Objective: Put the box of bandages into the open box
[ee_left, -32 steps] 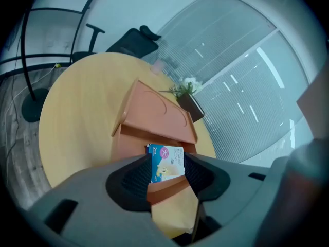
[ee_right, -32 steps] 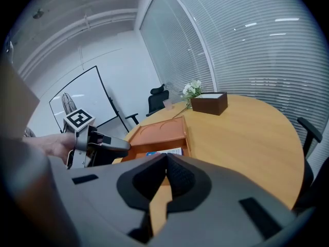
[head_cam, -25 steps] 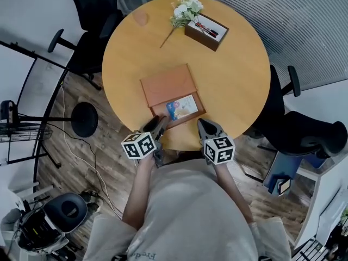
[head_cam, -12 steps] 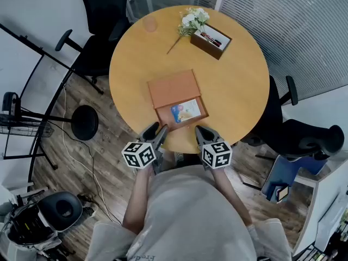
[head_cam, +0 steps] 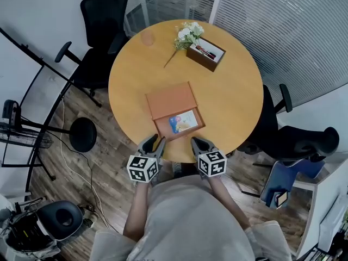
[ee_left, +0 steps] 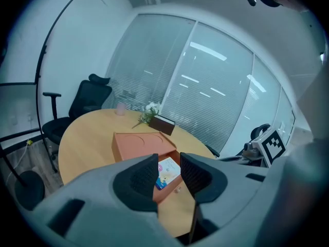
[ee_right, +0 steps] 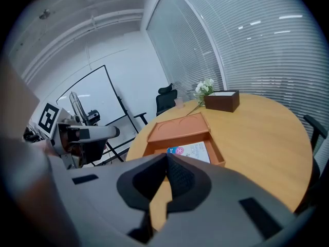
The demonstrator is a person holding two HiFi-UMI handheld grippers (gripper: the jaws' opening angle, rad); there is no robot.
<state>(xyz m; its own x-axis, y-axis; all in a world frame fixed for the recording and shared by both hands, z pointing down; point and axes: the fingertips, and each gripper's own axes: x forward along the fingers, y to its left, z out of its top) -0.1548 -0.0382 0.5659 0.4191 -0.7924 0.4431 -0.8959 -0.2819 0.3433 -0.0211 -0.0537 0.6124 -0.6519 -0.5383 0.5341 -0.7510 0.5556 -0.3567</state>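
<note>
The orange open box point(head_cam: 163, 99) lies on the round wooden table point(head_cam: 234, 102), its lid flat behind the tray. The box of bandages point(head_cam: 183, 122), white with blue print, lies inside the tray. Both grippers hover at the table's near edge, short of the box. My left gripper point(head_cam: 154, 143) has its jaws closing with a gap left and nothing between them; past its fingers point(ee_left: 141, 176) the box of bandages point(ee_left: 167, 170) shows in the tray. My right gripper point(head_cam: 196, 142) is shut and empty, its tips point(ee_right: 167, 156) meeting in front of the bandage box point(ee_right: 191, 151).
A brown box point(head_cam: 206, 54) with pens and a sprig of white flowers point(head_cam: 185, 35) sit at the table's far side, with a small pink cup point(head_cam: 147, 37) to the left. Black office chairs point(head_cam: 100, 15) point(head_cam: 296, 140) and a stool point(head_cam: 82, 135) ring the table.
Both grippers have drawn back from the orange box's front to the table's near edge. The box of bandages stays in the tray.
</note>
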